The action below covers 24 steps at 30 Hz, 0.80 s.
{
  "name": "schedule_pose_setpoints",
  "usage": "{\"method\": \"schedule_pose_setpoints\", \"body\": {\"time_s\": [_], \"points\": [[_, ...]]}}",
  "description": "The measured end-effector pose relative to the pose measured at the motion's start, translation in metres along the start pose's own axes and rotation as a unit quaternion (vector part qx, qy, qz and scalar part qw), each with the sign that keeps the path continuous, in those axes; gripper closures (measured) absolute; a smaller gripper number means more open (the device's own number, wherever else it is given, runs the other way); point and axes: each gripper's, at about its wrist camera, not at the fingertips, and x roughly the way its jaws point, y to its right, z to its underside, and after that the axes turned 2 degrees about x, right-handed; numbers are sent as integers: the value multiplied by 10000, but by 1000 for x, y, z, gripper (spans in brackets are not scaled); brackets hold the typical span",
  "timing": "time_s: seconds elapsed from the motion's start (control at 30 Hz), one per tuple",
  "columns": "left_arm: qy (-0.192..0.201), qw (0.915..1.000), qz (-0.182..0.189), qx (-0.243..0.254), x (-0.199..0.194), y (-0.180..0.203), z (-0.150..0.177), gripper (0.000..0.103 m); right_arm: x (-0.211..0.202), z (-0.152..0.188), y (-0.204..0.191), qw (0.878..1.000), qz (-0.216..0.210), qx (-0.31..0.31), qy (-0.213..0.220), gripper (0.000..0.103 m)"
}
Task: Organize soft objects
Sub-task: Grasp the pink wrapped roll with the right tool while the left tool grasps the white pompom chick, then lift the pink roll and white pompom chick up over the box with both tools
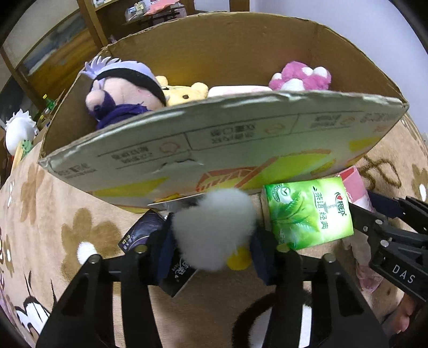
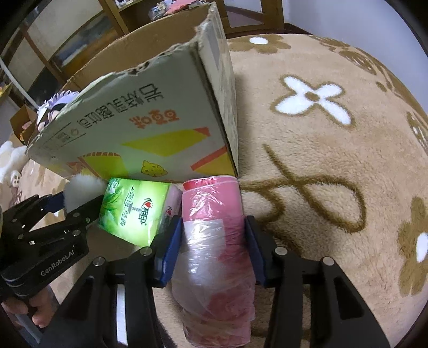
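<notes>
My left gripper [image 1: 211, 241] is shut on a white fluffy plush toy [image 1: 214, 227] with a yellow part, held low in front of the cardboard box [image 1: 240, 150]. The toy shows in the right wrist view [image 2: 80, 195] too. My right gripper [image 2: 212, 241] is shut on a pink roll wrapped in clear plastic [image 2: 214, 246], close to the box's right corner [image 2: 227, 133]. Inside the box lie a purple-haired doll [image 1: 120, 91], a yellow bear [image 1: 184, 92] and a pink-and-white plush [image 1: 302, 76]. A green tissue pack [image 1: 310, 211] lies between the grippers.
A beige blanket with brown and white flowers [image 2: 334, 133] covers the surface. A dark card packet [image 1: 144, 233] lies under my left gripper. A white plush [image 1: 18, 131] sits at the far left. Wooden shelves [image 1: 88, 24] stand behind the box.
</notes>
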Motion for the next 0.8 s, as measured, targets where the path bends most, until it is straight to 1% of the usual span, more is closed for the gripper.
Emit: {"method": "schedule_pose_setpoints", "body": {"time_s": [0.03,0.2,0.23,0.3,0.5,0.57,0.6,0.63,0.8], "points": [[-3,10000,-4,9,0,1,0,60,0,1,-1,10000,4,-1,0,55],[-65,10000,-50,39,5,10,3,60,-4,4,-4,10000,60,-8,4,55],[-119,9999,-28,2,7,7,9,60,-6,5,-4,10000,72,-6,10,55],[-208,9997,-7,-120,13,3,10,60,-9,6,-4,10000,77,6,25,55],[-204,9988,164,-406,21,-6,6,60,-12,7,0,10000,73,22,-8,55],[-185,9988,191,-411,22,-8,5,61,-11,7,-1,9999,100,-9,-15,55],[-175,9990,157,-392,22,-8,5,66,-10,6,-2,9999,110,-19,-7,55],[-162,9990,144,-387,22,-11,6,67,-10,7,-3,9999,122,-38,-1,55],[-99,9991,164,-383,13,-18,5,70,-15,8,-7,9997,168,-135,71,56]]}}
